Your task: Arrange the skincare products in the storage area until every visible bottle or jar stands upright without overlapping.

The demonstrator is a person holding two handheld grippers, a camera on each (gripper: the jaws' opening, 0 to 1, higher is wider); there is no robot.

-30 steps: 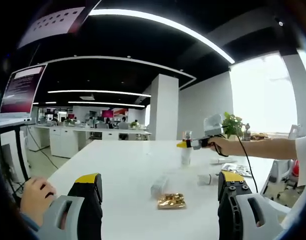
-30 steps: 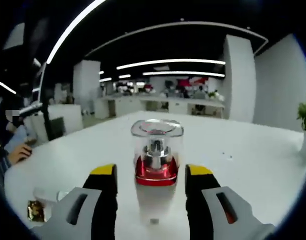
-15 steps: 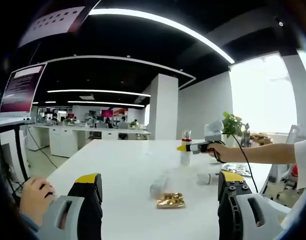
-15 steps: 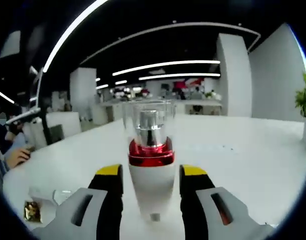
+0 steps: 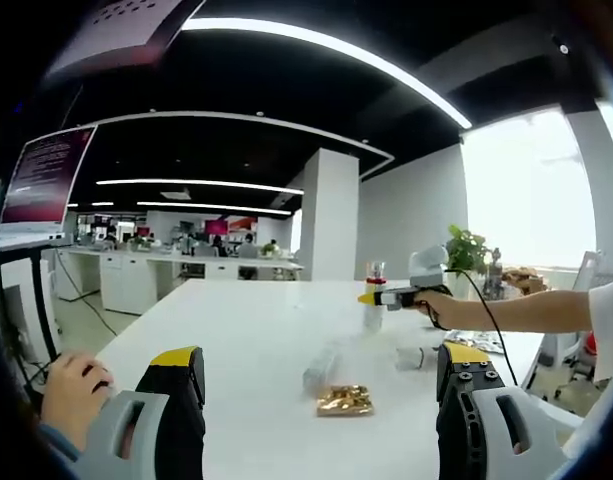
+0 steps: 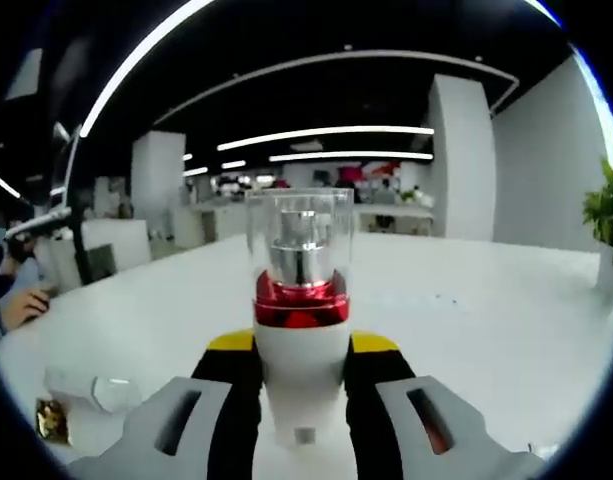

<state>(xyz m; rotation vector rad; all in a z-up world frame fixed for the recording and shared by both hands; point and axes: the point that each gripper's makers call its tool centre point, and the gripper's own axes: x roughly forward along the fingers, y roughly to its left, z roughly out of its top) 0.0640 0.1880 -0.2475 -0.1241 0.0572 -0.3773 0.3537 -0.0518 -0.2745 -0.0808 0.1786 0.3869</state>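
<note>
A white bottle (image 6: 299, 340) with a red collar and a clear cap stands upright between my right gripper's (image 6: 300, 343) jaws, which press on both sides of its body. From the left gripper view the same bottle (image 5: 372, 305) is upright at mid table, with the right gripper (image 5: 394, 296) held on it by a hand. A pale tube (image 5: 321, 370) lies on its side on the white table (image 5: 236, 340), a gold item (image 5: 344, 400) just in front of it. My left gripper (image 5: 320, 356) stands wide open near the table's front, holding nothing.
A small white item (image 5: 411, 357) lies right of the tube, with papers behind it. The lying tube (image 6: 86, 388) and gold item (image 6: 51, 420) sit low left in the right gripper view. A hand (image 5: 71, 390) rests at the table's left edge. A plant (image 5: 466, 250) stands behind.
My right gripper's jaws have come in from either side and now grip the white bottle's body. The bottle appears more level and upright. The left gripper stays open and still.
</note>
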